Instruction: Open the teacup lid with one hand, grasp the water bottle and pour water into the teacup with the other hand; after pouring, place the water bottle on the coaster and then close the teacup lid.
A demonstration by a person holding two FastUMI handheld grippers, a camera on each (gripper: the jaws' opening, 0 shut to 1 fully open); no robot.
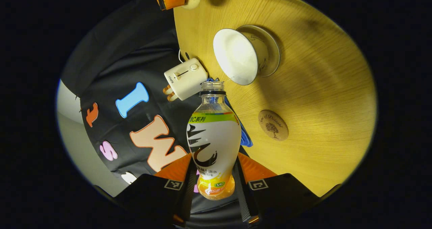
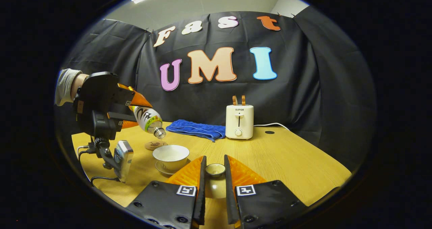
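The left gripper [image 2: 130,116] is raised over the near-left part of the table [image 2: 287,161], carried by a hand with a pale sleeve [image 2: 65,85] at the wrist, and it is tipped so that the one water bottle [image 2: 148,120] it carries slants mouth-down toward the teacup [image 2: 170,155]. In the left gripper view the two fingers [image 1: 189,185] press on either flank of the bottle's lower body, so this gripper is clenched on the bottle, whose uncapped mouth lies just beside the cup's rim in that view, and whether water is running I cannot tell. The right gripper [image 2: 215,175] is held low and level over the near edge of the table, its fingers closed on the teacup lid [image 2: 215,169], lifted clear of the cup and to its right. There is one teacup, uncovered, sitting on one saucer [image 2: 162,170]; one round coaster [image 2: 154,144] lies bare just behind the cup, under the bottle's mouth as seen from the right gripper view. Farther back sit one folded blue cloth [image 2: 197,129] and one white toaster [image 2: 239,121] with two slices standing up out of it.
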